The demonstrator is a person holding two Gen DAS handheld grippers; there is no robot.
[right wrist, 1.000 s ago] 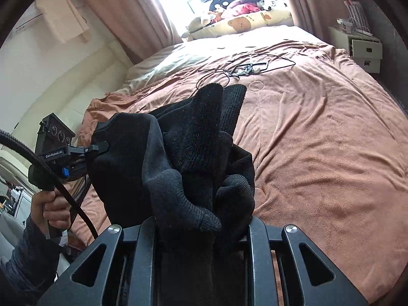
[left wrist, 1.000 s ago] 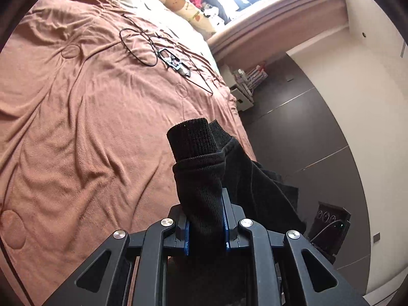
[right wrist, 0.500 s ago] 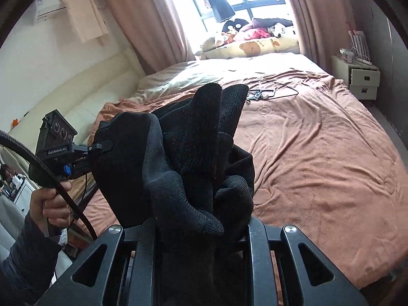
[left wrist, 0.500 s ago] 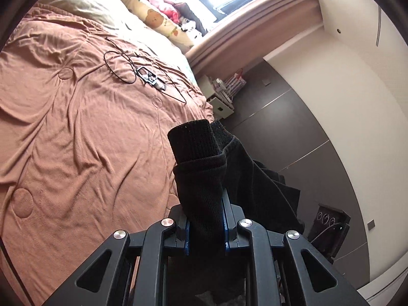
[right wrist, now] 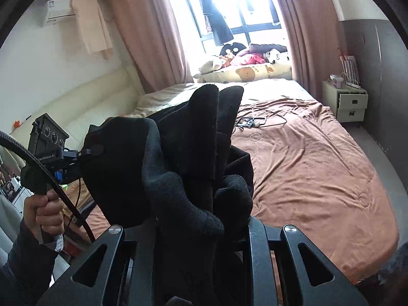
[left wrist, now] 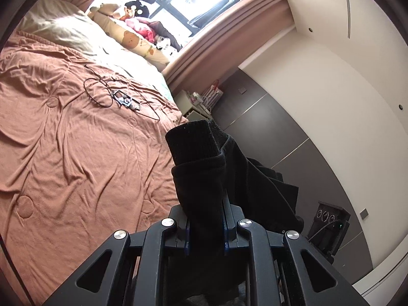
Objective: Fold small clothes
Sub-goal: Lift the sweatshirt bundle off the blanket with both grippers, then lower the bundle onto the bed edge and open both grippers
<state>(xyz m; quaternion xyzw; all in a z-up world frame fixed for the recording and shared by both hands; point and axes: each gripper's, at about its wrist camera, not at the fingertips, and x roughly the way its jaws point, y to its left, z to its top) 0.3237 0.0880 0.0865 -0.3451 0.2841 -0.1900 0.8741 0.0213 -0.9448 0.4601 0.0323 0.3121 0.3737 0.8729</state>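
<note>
Black garment (left wrist: 204, 183) held in air over bed (left wrist: 76, 153), stretched between both grippers. Left gripper (left wrist: 206, 232) clamped on cuff end; right gripper (right wrist: 204, 224) clamped on bunched end. Long axis runs gripper to gripper; bed below, ahead.

The garment (right wrist: 178, 158) hangs in the air above the near edge of the bed (right wrist: 318, 178), strung between both claws: left claw (right wrist: 86, 151) at its left end, right claw (right wrist: 204, 219) at its right. A cable tangle (right wrist: 252, 122) lies mid-bed; pillows (right wrist: 244, 72) line the far edge, a nightstand (right wrist: 352, 104) beside the far right corner.
</note>
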